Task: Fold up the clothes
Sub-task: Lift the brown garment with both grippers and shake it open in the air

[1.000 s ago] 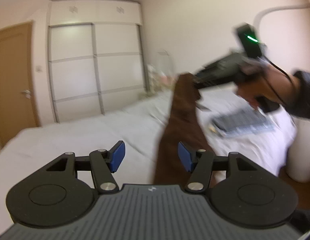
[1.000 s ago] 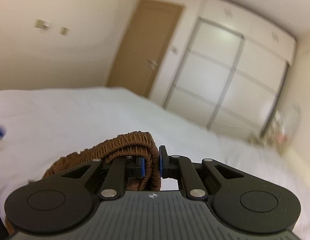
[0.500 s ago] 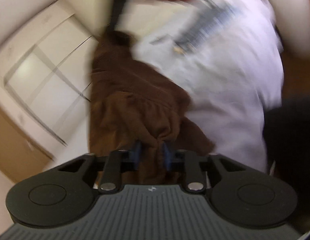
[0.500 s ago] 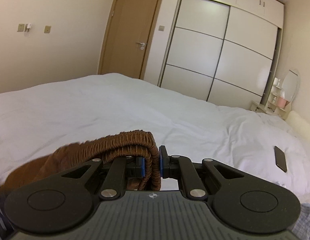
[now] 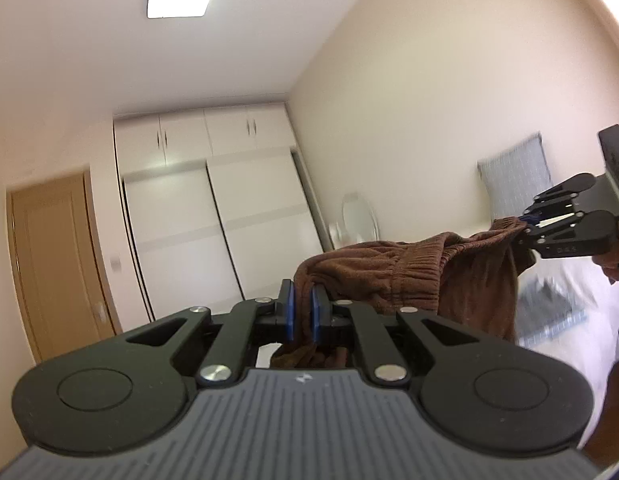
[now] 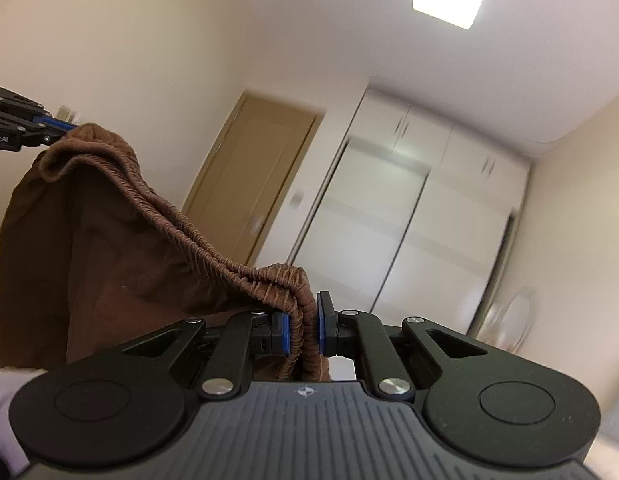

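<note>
Trousers [image 5: 425,276], brown with a ribbed elastic waistband [image 6: 213,240], hang in the air between both grippers. Left gripper [image 5: 301,316] pinches cloth at one end of the waist; right gripper [image 6: 302,328] is clamped on the elastic at the other. If the thick band slips from a pinch, that side would likely drop and bunch, spoiling any fold.

Black claw [image 5: 301,314] — blue pads [image 5: 287,316], silver screws, ribbed grey body.
</note>
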The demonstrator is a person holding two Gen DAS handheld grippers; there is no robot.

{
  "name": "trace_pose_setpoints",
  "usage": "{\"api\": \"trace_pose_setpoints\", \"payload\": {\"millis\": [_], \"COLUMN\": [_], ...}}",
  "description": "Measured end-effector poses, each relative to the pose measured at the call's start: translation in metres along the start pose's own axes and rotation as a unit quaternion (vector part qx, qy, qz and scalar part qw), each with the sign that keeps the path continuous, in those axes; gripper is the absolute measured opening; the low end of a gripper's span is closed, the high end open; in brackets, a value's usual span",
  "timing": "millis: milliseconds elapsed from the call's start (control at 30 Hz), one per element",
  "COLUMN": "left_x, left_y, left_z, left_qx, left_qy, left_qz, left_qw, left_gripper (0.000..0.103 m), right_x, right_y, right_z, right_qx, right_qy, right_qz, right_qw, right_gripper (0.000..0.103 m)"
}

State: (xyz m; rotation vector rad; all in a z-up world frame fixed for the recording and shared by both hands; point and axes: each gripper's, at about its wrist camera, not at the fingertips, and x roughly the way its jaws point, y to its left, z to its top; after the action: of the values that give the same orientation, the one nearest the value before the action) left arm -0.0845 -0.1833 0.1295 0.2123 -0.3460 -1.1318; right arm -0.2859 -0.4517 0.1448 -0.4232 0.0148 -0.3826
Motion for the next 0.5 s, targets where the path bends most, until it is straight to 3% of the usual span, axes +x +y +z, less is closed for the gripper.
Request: {"api": "trace_pose_setpoints", "payload": {"millis": [100, 167, 267, 333, 400, 500], "left_x": [0.002, 0.009, 0.046, 0.081, 0.114, 0.165], "left_y": [0.009, 0.017, 0.032, 0.043, 0.05, 0.06], "left_z": [0.03, 0.044, 0.039, 0.015, -0.039, -0.119], "left_qx": [0.009, 0.011, 0.003, -0.017, -0.045, -0.087], "left_qy": [-0.035, -0.049, -0.031, 0.006, 0.062, 0.144], "left_qz": [0.006, 0.01, 0.018, 0.019, 0.022, 0.028], "left_qw": [0.9993, 0.9987, 0.9994, 0.9997, 0.9968, 0.9853], "left_gripper": [0.007, 0.008, 0.008, 0.008, 0.008, 0.011], "right_x": [-0.018, -0.008, 0.026, 0.071, 0.128, 0.223], "right_y": [-0.014, -0.02, -0.028, -0.031, -0.033, -0.029], "right_z": [0.036, 0.049, 0.051, 0.034, 0.006, -0.058], "right_qx": [-0.012, -0.031, -0.056, -0.07, -0.072, -0.06], "right_qy": [-0.05, -0.066, -0.066, -0.041, 0.0, 0.081], "right_qz": [-0.024, -0.033, -0.04, -0.04, -0.03, -0.007], "right_qw": [0.998, 0.997, 0.995, 0.996, 0.997, 0.995], "right_gripper": [0.01, 0.01, 0.01, 0.011, 0.011, 0.011]}}
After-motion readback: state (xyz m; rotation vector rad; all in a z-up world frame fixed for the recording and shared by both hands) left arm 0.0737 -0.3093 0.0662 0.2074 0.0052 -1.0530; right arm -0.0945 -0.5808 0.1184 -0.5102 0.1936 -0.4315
